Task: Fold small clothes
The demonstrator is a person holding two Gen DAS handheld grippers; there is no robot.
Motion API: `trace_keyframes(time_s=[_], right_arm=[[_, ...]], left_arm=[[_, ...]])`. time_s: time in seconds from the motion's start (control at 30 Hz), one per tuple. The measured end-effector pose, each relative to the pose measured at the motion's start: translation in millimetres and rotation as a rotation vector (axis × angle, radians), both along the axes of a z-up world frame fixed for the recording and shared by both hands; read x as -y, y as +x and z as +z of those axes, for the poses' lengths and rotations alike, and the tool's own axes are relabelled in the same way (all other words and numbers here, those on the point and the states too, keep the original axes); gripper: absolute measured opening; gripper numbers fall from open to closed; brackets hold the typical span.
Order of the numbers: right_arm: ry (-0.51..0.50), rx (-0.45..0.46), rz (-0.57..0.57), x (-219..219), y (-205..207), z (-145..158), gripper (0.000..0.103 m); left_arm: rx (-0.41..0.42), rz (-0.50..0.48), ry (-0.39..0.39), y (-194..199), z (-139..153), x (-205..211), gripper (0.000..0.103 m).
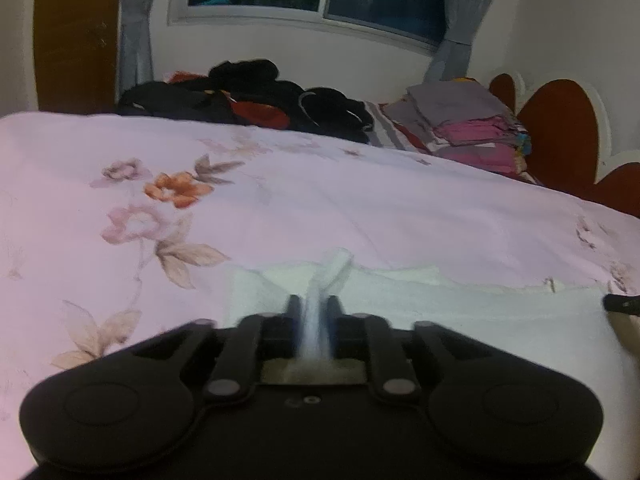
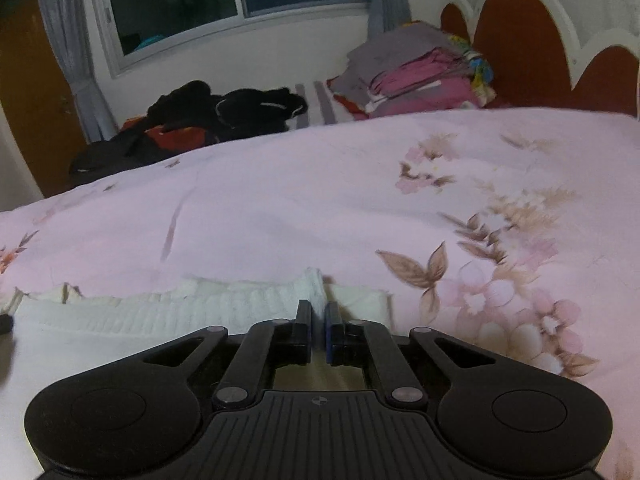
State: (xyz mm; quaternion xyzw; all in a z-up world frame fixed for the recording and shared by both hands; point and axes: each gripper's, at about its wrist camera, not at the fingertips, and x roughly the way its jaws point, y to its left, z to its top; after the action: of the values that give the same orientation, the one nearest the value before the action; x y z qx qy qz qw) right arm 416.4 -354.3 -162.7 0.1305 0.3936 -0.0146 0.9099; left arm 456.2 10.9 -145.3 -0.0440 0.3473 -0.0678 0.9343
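A small white ribbed garment lies flat on the pink floral bedspread, close in front of both grippers. My left gripper is shut on a pinched-up fold of its left edge. My right gripper is shut on the white garment at its right edge, where the ribbed hem bunches up between the jaws. The tip of the right gripper shows at the right edge of the left wrist view. The bedspread also fills the right wrist view.
A heap of dark clothes lies at the far side of the bed, also in the right wrist view. A stack of folded grey and pink clothes sits by the red headboard. A window and curtains are behind.
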Motion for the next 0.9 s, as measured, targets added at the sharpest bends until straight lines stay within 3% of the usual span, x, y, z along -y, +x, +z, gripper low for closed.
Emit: trace_keyframes(time_s=[0.17, 0.37, 0.43, 0.47, 0.5, 0.6, 0.67, 0.73, 0.77, 0.8, 0.9], right_arm=[[0.034, 0.038, 0.009, 0.3, -13.7, 19.4, 0.004], [0.069, 0.046, 0.091, -23.4, -30.9, 34.2, 0.005], [0.08, 0.044, 0.111, -33.6, -37.2, 35.6, 0.029], [0.078, 0.045, 0.115, -38.7, -40.0, 35.9, 0.071], [0.068, 0.06, 0.11, -42.4, -44.0, 36.3, 0.088], [0.018, 0.083, 0.121, -53.6, -52.6, 40.3, 0.088], [0.037, 0.084, 0.133, -58.3, -56.9, 41.4, 0.088], [0.031, 0.077, 0.159, -65.1, -60.6, 41.4, 0.078], [0.026, 0.069, 0.179, -70.3, -62.5, 40.7, 0.064], [0.022, 0.056, 0.197, -76.0, -63.7, 38.8, 0.056], [0.038, 0.036, 0.231, -88.5, -68.7, 32.6, 0.055]], left_arm=[[0.01, 0.012, -0.012, -12.7, 15.1, -6.0, 0.028], [0.036, -0.067, 0.011, -42.2, 32.1, 10.3, 0.043], [0.028, -0.09, 0.01, -49.8, 34.0, 19.3, 0.045], [0.019, -0.102, 0.004, -53.0, 34.3, 24.0, 0.046], [0.005, -0.116, -0.001, -55.5, 34.0, 28.8, 0.046], [-0.018, -0.132, -0.008, -61.5, 31.1, 39.8, 0.047], [-0.025, -0.136, -0.009, -64.7, 28.6, 45.4, 0.047], [-0.035, -0.135, -0.006, -66.7, 25.9, 49.7, 0.047], [-0.039, -0.138, -0.005, -67.7, 24.6, 51.8, 0.047], [-0.042, -0.141, 0.001, -68.0, 23.3, 53.6, 0.047], [-0.057, -0.136, 0.017, -70.6, 17.6, 56.8, 0.047]])
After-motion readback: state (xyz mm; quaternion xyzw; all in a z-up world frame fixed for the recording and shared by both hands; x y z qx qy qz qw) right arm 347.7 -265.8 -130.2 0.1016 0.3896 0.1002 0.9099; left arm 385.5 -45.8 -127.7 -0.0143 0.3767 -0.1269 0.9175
